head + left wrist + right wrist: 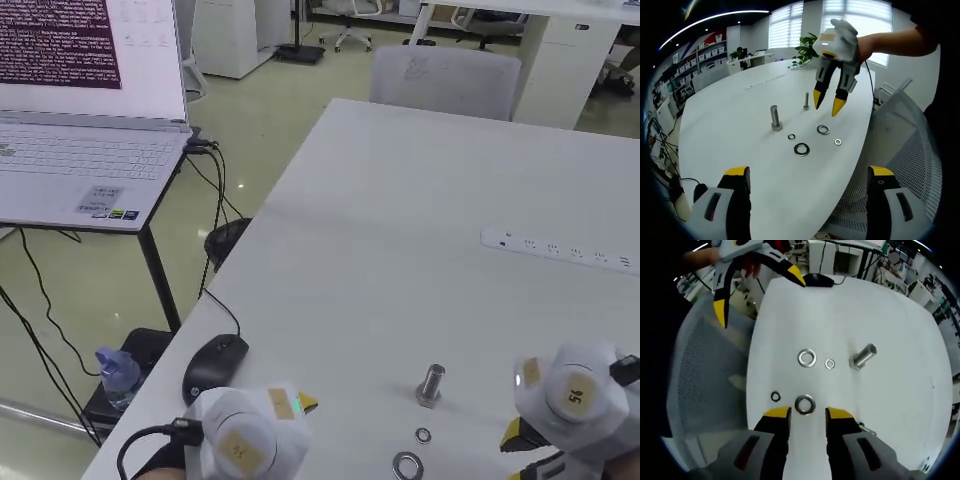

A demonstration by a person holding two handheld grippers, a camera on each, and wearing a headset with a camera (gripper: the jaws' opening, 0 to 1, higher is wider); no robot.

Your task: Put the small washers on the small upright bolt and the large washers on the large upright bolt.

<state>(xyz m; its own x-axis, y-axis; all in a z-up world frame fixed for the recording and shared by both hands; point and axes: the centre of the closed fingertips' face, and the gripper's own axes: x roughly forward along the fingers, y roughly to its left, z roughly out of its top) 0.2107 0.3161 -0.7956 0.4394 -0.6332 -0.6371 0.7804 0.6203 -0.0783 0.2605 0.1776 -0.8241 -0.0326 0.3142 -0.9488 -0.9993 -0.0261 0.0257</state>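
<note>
The large upright bolt (430, 385) (774, 118) (863, 356) stands on the white table (400, 230). The thin small bolt (806, 100) stands behind it. Two large washers (801, 149) (823, 130) and two small washers (791, 136) (838, 142) lie flat near the bolts. My right gripper (807, 415) (829, 105) (515, 452) is open and points down over the washers; one large washer (804, 404) lies just ahead of its tips. The other large washer (806, 358) (407, 465) and a small one (829, 363) (423, 435) lie farther off. My left gripper (807, 180) (757, 285) (300, 405) is wide open, back from the washers, holding nothing.
A black mouse (215, 365) (818, 280) with its cable lies at the table's near left corner. A power strip (560, 250) lies at the right. An open laptop (90, 150) is on a stand to the left. A mesh chair (910, 145) sits by the table edge.
</note>
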